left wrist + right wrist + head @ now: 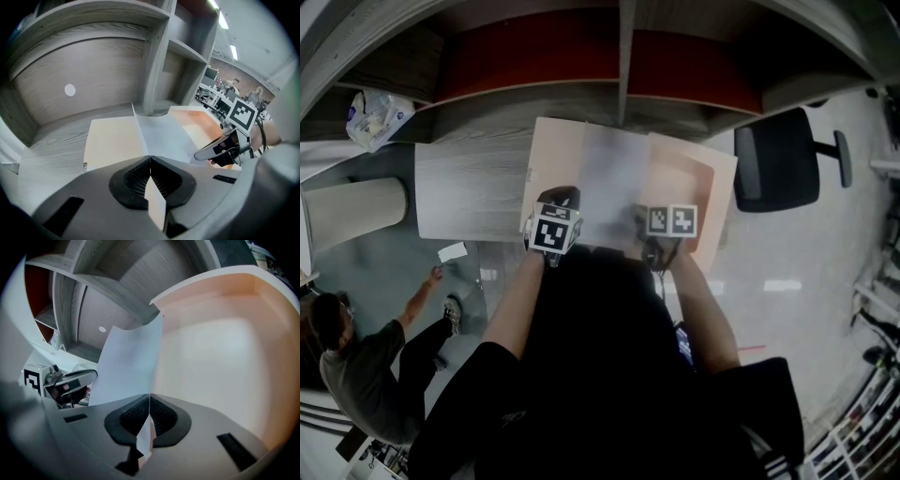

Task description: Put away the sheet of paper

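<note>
Head view: paper sheet [614, 183], edges inside open folder [705, 183]

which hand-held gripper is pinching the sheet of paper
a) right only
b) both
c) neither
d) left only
B: the left hand-held gripper and the right hand-held gripper each have their jaws shut on an edge of the sheet, as each gripper's own view shows.

Grey wood-grain desk [469, 192] in front of me. An open peach folder [555, 150] lies flat on it, below the shelf unit [623, 56].
</note>
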`<state>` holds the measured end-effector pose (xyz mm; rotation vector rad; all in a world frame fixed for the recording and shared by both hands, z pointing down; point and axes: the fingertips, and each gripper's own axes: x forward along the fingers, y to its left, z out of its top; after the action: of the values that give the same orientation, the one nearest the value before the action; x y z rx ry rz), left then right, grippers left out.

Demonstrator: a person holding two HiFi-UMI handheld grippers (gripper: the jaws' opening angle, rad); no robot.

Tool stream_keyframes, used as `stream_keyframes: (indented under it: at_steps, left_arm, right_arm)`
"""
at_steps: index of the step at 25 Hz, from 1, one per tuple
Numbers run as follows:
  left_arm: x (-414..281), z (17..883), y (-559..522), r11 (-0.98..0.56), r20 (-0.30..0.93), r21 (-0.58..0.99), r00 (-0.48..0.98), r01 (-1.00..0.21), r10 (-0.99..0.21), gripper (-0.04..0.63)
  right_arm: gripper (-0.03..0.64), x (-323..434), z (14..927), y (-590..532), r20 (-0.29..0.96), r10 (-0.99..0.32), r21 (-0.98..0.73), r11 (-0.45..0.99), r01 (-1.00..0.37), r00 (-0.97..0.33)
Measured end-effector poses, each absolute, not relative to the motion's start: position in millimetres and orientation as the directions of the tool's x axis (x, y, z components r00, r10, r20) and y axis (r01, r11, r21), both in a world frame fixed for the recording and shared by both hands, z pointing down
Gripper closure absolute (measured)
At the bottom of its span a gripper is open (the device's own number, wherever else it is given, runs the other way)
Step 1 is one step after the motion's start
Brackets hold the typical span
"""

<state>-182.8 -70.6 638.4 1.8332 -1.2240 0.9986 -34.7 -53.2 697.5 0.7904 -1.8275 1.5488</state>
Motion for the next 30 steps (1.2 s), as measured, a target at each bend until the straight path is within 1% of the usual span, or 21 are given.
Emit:
stream_keyframes:
  at_steps: [19,20,21,22,24,27,30]
  left_arm:
    - [-172,649,-72,-0.300,0.894,0.160,0.267,-0.940,-0.359,0.551]
    - [-172,650,-73,-0.299,0.895,0.160,0.266,-0.941,-0.359,0.551]
    - [-172,650,-73,-0.299,0.895,0.159,0.266,-0.941,-0.359,0.551]
    - [-172,651,-73,-0.299,0.895,0.159,0.266,-0.941,-0.358,0.551]
    - [-171,652,-72,-0.302,0.896,0.162,0.268,-0.940,-0.354,0.551]
    - [-169,653,-69,-0.311,0.895,0.175,0.282,-0.934,-0.345,0.551]
    - [-169,655,-71,-0.315,0.887,0.198,0.306,-0.928,-0.346,0.551]
  right_arm:
    - [0.597,-14,700,-55,0.804,-0.052,-0.579,0.155,-0.800,-0.592]
    - [0.591,-14,699,-55,0.805,-0.052,-0.578,0.157,-0.801,-0.591]
    - [0.561,-14,699,-56,0.805,-0.052,-0.578,0.158,-0.801,-0.591]
    - [0.508,-14,697,-56,0.804,-0.051,-0.578,0.161,-0.800,-0.592]
    - [0.462,-14,694,-55,0.808,-0.054,-0.571,0.168,-0.803,-0.586]
    - [0.442,-9,689,-55,0.828,-0.077,-0.535,0.192,-0.823,-0.556]
    - [0.434,-7,682,-62,0.843,-0.131,-0.489,0.216,-0.845,-0.521]
